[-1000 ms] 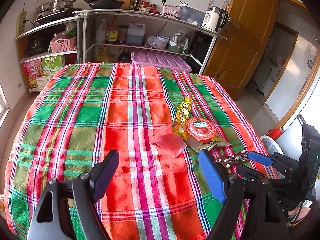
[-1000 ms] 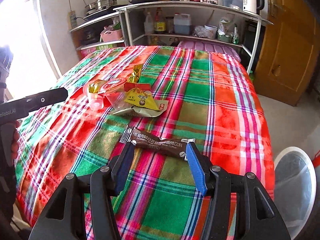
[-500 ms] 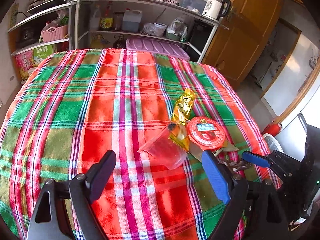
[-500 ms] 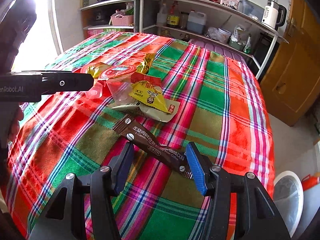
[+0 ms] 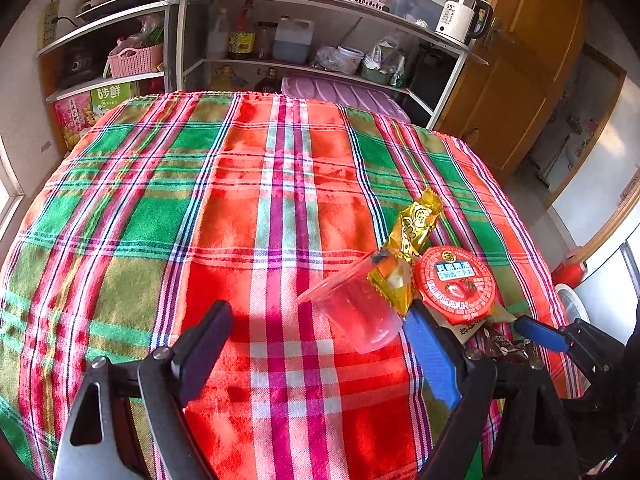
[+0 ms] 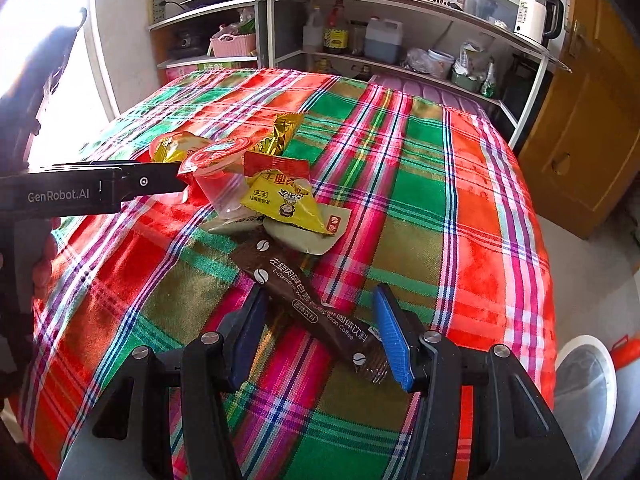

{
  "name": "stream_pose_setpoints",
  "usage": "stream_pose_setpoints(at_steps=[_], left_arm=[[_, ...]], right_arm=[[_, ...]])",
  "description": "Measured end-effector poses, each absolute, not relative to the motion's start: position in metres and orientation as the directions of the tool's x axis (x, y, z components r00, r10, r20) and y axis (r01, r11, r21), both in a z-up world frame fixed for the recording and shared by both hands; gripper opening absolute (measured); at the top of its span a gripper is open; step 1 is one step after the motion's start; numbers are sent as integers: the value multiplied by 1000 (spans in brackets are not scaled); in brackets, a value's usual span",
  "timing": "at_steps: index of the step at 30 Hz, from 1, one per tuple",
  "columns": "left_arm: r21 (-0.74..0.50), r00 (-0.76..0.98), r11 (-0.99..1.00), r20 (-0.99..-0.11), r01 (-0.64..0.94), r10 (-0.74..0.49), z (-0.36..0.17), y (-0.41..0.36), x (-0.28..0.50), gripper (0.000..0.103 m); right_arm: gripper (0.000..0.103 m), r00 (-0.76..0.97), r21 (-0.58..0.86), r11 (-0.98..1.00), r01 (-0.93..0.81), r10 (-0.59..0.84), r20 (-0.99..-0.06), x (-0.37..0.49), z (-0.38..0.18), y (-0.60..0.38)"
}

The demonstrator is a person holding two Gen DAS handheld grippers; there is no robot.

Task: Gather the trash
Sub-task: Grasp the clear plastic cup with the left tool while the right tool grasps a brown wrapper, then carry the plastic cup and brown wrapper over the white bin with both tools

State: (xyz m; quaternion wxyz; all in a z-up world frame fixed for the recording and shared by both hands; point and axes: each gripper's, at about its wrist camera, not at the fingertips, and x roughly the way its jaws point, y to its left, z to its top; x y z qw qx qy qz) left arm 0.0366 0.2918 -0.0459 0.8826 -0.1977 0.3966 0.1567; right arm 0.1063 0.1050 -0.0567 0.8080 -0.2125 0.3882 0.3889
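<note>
A pile of trash lies on the plaid tablecloth (image 5: 248, 208). My left gripper (image 5: 316, 344) is open, and a clear plastic cup (image 5: 356, 312) lies on its side just ahead, close to the blue finger. Behind the cup are a gold wrapper (image 5: 416, 228) and a red-lidded cup (image 5: 456, 284). My right gripper (image 6: 320, 332) is open, with a brown coffee sachet (image 6: 312, 300) lying diagonally between its fingers, untouched by the pads. Beyond it sit a yellow snack wrapper (image 6: 284, 200) and the clear cup (image 6: 220, 188).
A white bin (image 6: 584, 392) stands on the floor past the table's right edge. A metal shelf (image 5: 320, 4) with bottles, pans and a kettle lines the far wall. A wooden door (image 5: 520, 80) is at the right. The left gripper's black finger (image 6: 140, 182) reaches in beside the pile.
Both grippers have moved forward and down toward the pile. The clear cup now sits close to the left fingertips, and the sachet lies deeper between the right fingers.
</note>
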Motion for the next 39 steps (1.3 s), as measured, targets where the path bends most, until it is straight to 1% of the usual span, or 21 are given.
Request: stream_pose_setpoints(at_steps=[2, 3, 4, 5, 6, 9, 15, 17, 18, 19, 20, 21, 22, 23, 24, 30, 35, 39], left_arm=[[-228, 639, 872, -760, -434, 119, -47, 293, 37, 85], [-225, 638, 870, -760, -439, 126, -47, 294, 37, 77], [-220, 635, 869, -761, -444, 132, -48, 294, 37, 73], [-217, 633, 867, -762, -449, 137, -48, 295, 38, 72], [-219, 631, 863, -763, -454, 138, -49, 296, 38, 71], [-225, 634, 860, -760, -459, 140, -48, 298, 39, 70], [-217, 636, 860, -756, -462, 151, -49, 300, 46, 70], [-213, 636, 864, -757, -455, 148, -49, 300, 48, 63], [-210, 638, 866, -755, -454, 152, -49, 300, 48, 55], [-211, 641, 870, -753, -446, 147, -48, 300, 49, 52], [-213, 642, 872, -754, -441, 140, -49, 300, 50, 51], [-216, 642, 873, -755, -438, 135, -49, 300, 51, 43], [-217, 641, 874, -756, -436, 133, -49, 301, 51, 39], [-215, 641, 875, -756, -433, 131, -49, 301, 51, 38], [-217, 643, 875, -755, -432, 131, -49, 301, 51, 32], [-230, 649, 875, -752, -427, 119, -50, 303, 49, 31], [-228, 652, 877, -749, -424, 120, -48, 301, 44, 31], [-218, 654, 880, -746, -421, 128, -45, 298, 38, 31]], right_arm=[[43, 387, -28, 605, -796, 473, -791, 106, -57, 104], [41, 388, -26, 605, -796, 475, -790, 106, -56, 104], [37, 391, -28, 607, -795, 476, -788, 105, -56, 104], [35, 391, -27, 606, -795, 478, -787, 104, -56, 104], [35, 389, -25, 605, -796, 479, -787, 104, -56, 104], [33, 391, -27, 606, -795, 478, -786, 103, -56, 104], [29, 394, -31, 607, -794, 476, -786, 103, -56, 105], [27, 395, -31, 609, -793, 475, -787, 103, -56, 104], [26, 396, -31, 609, -792, 475, -786, 103, -56, 104], [24, 395, -30, 609, -793, 476, -786, 103, -55, 104], [22, 395, -29, 609, -793, 477, -785, 102, -55, 104], [22, 394, -28, 608, -794, 478, -785, 102, -55, 104], [22, 393, -27, 607, -794, 479, -785, 102, -55, 104], [22, 393, -27, 608, -794, 479, -785, 103, -55, 104], [22, 393, -26, 608, -794, 480, -785, 103, -55, 103], [19, 392, -22, 610, -792, 482, -784, 103, -54, 102], [11, 398, -26, 611, -792, 482, -781, 102, -54, 101], [10, 395, -31, 602, -798, 484, -781, 98, -54, 101]])
